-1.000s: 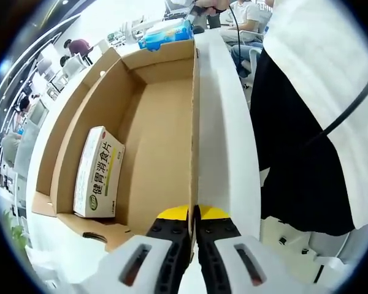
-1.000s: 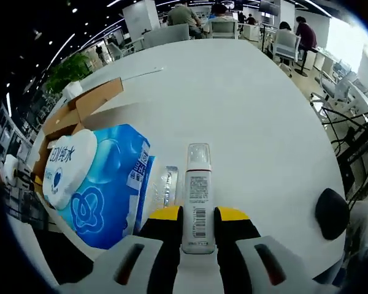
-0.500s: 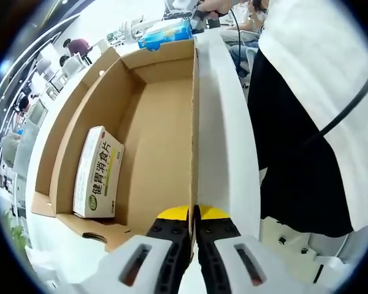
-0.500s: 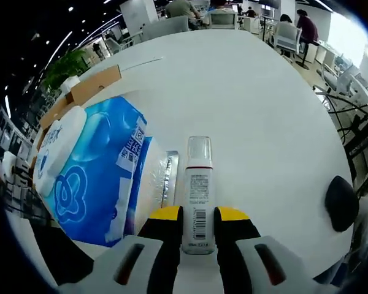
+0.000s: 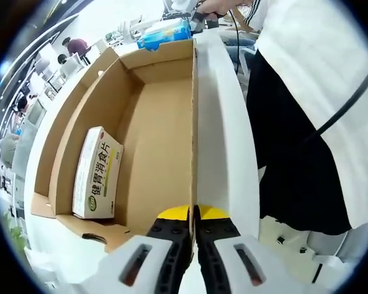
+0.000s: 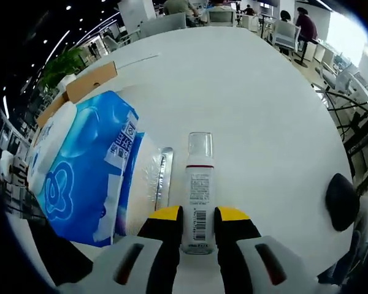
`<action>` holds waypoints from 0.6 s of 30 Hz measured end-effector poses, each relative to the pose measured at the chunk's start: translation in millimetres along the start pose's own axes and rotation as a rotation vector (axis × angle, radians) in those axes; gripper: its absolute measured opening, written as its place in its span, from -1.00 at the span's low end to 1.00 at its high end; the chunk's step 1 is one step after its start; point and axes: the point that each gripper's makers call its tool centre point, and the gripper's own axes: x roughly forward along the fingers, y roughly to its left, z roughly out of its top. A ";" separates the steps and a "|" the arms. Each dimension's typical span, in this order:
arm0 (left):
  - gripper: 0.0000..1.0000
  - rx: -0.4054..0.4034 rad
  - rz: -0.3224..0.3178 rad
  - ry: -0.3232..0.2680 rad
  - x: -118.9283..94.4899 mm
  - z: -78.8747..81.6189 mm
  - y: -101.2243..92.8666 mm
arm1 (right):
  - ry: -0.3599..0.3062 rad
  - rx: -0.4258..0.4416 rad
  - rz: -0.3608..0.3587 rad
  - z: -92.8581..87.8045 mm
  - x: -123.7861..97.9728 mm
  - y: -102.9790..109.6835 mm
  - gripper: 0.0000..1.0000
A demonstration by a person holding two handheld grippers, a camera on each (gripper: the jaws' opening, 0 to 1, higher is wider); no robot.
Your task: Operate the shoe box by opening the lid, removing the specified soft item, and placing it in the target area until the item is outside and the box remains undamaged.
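Left gripper (image 5: 194, 222) on box wall (image 5: 194, 122), right gripper (image 6: 199, 228) around bottle (image 6: 198, 193)

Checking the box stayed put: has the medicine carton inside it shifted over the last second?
No. The medicine carton lies against the same side wall of the cardboard box, near the same corner.

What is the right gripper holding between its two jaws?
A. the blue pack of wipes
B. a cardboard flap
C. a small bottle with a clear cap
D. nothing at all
C. In the right gripper view, the right gripper has its jaws closed on the sides of a small white bottle with a clear cap, while the blue pack of wipes lies beside it on the white table.
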 end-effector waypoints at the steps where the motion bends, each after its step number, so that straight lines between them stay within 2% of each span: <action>1: -0.97 0.000 -0.002 0.000 0.0 -0.1 -0.5 | -0.001 -0.010 -0.002 2.9 -3.2 -0.9 -0.61; 11: -0.97 0.000 -0.002 0.001 0.5 -1.0 -0.4 | -0.009 -0.027 0.013 3.6 5.3 -8.4 -0.59; 13: -0.97 0.000 -0.002 0.001 0.6 -1.2 -0.4 | -0.016 -0.015 0.031 3.6 5.7 -5.9 -0.51; 18: -0.97 -0.003 0.001 0.002 1.1 -2.2 -0.3 | -0.014 0.014 0.044 1.9 -0.6 -0.7 -0.47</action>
